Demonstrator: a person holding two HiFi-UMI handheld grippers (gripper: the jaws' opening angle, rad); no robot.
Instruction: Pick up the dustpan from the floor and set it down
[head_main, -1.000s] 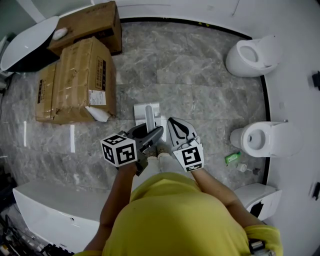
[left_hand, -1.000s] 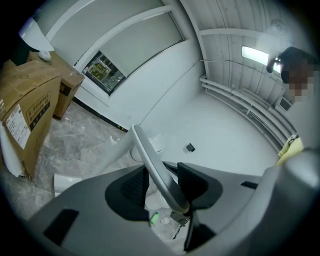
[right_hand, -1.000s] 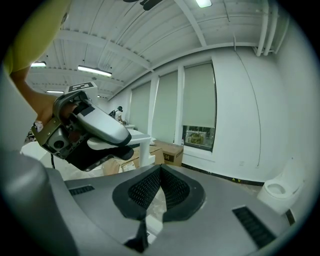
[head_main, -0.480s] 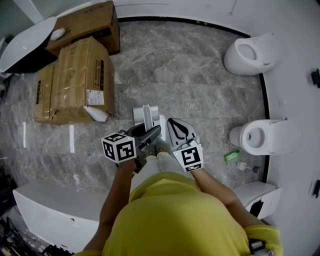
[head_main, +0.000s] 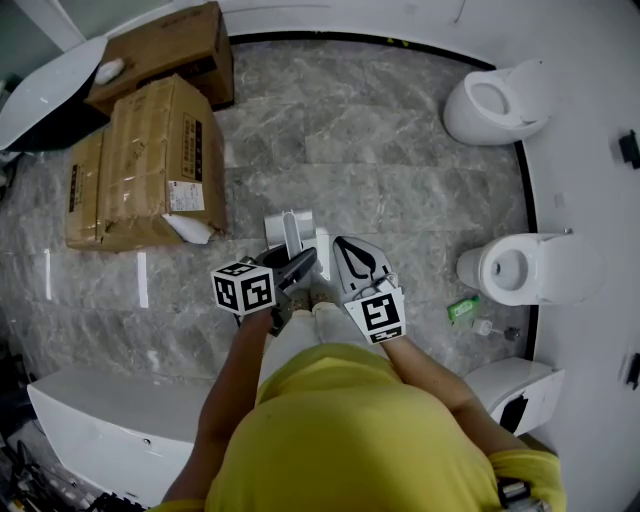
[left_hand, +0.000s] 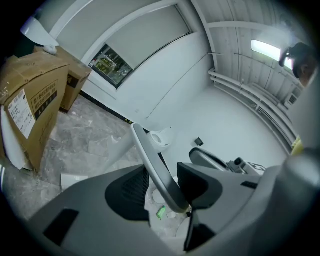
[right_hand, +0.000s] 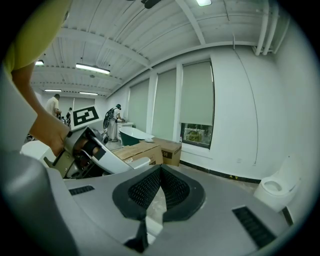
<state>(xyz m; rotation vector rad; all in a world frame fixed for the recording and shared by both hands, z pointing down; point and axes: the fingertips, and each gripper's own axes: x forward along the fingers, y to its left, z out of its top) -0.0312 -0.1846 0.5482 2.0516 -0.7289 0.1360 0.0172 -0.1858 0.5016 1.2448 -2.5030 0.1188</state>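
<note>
The dustpan (head_main: 287, 226) is a white pan low over the marble floor just ahead of my feet, with a long grey handle (head_main: 295, 243) rising from it. Whether the pan touches the floor I cannot tell. My left gripper (head_main: 297, 263) is shut on that handle. In the left gripper view the handle (left_hand: 152, 160) runs slantwise between the two dark pads, and the left gripper (left_hand: 166, 181) clamps it near its upper end. My right gripper (head_main: 343, 244) hangs just right of the handle, shut with nothing in it. In its own view the right gripper (right_hand: 160, 172) has its pads meeting at the tips.
Stacked cardboard boxes (head_main: 150, 160) stand to the left. Two white toilets (head_main: 495, 100) (head_main: 520, 270) line the curved wall on the right. A white bathtub (head_main: 110, 420) lies at the lower left. A small green item (head_main: 463, 310) lies near the closer toilet.
My left gripper has sunk, lowering the dustpan by its handle toward the floor. The right gripper has stayed where it was.
</note>
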